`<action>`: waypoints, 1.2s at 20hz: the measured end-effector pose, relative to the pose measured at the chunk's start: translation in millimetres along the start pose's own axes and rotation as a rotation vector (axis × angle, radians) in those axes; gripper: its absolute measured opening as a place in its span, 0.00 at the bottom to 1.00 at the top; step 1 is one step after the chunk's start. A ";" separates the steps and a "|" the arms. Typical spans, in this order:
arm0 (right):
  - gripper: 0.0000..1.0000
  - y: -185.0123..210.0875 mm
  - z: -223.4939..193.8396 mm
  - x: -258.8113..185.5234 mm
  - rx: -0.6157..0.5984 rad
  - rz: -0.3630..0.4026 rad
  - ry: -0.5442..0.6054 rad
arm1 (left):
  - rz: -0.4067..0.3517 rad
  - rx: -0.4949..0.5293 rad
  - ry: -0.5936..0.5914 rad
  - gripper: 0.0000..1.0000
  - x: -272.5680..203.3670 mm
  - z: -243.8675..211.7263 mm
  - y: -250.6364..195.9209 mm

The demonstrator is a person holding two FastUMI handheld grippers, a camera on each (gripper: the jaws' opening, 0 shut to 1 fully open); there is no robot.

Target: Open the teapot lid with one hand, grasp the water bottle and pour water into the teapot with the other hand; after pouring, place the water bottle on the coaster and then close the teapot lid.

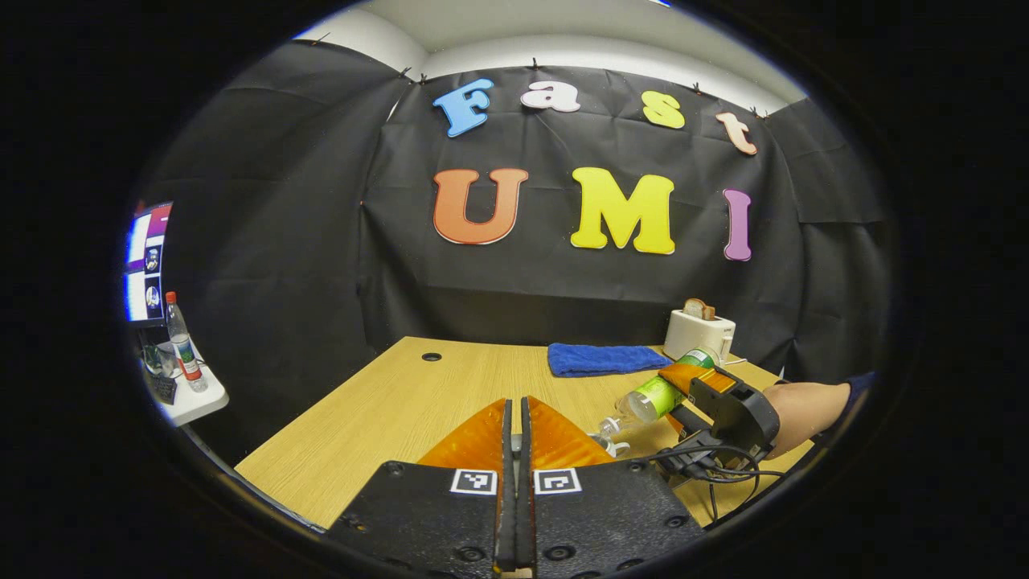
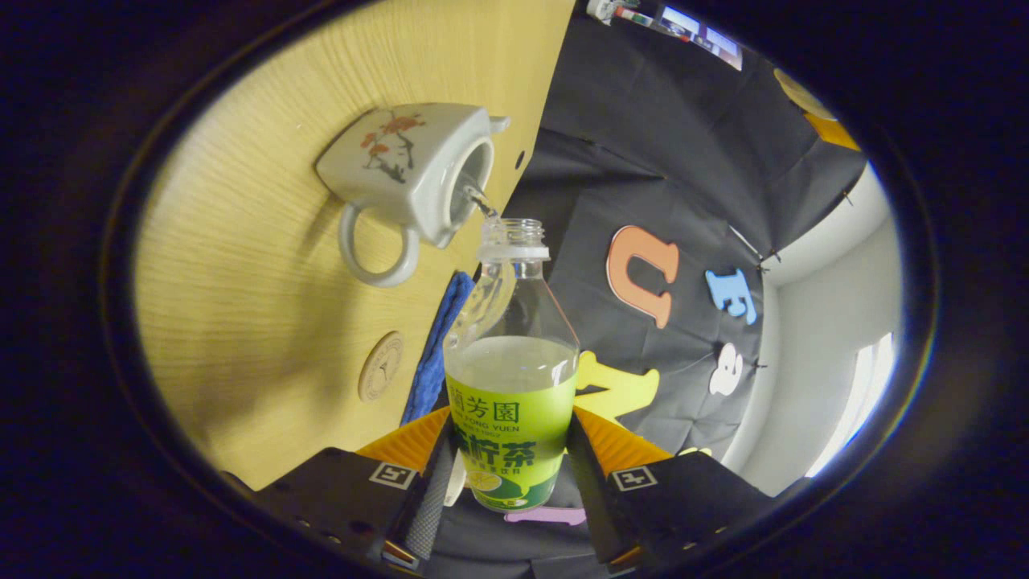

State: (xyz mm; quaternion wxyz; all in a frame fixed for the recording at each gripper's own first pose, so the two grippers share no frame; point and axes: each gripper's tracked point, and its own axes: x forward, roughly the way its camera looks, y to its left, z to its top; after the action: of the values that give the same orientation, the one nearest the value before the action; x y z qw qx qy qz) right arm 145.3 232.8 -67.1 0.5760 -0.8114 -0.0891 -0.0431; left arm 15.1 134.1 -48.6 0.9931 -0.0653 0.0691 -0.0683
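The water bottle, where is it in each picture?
Left gripper view: the water bottle is low on the right, tipped over, held by the other gripper.
Right gripper view: the water bottle is in the middle, between the jaws, its mouth beside the teapot.
Shared landmark: the blue towel on the table.

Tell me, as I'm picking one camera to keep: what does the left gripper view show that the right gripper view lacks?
Left gripper view: a toaster holding bread, a side table, the shut left hand-held gripper. Right gripper view: the teapot taking water, the coaster. Both: the water bottle in the right hand-held gripper, blue towel, wooden table.
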 end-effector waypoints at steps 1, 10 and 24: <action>0.74 -3.0 0.9 1.1 -0.021 -0.021 -0.004 | 0.001 -0.001 0.003 0.03 0.8 -0.4 0.8; 0.72 -17.2 4.3 4.4 -0.108 -0.100 -0.032 | -0.017 0.008 0.004 0.03 -1.8 0.4 -4.9; 0.74 -40.4 18.2 -1.4 -0.247 -0.208 -0.084 | -0.006 0.012 0.023 0.03 1.8 -6.4 -1.3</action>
State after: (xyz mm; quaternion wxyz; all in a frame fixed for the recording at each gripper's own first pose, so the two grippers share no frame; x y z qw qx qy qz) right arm 135.6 262.8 -36.0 0.4600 -0.8636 -0.1907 -0.0791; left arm 15.8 131.8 -54.9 0.9924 -0.0588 0.0797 -0.0724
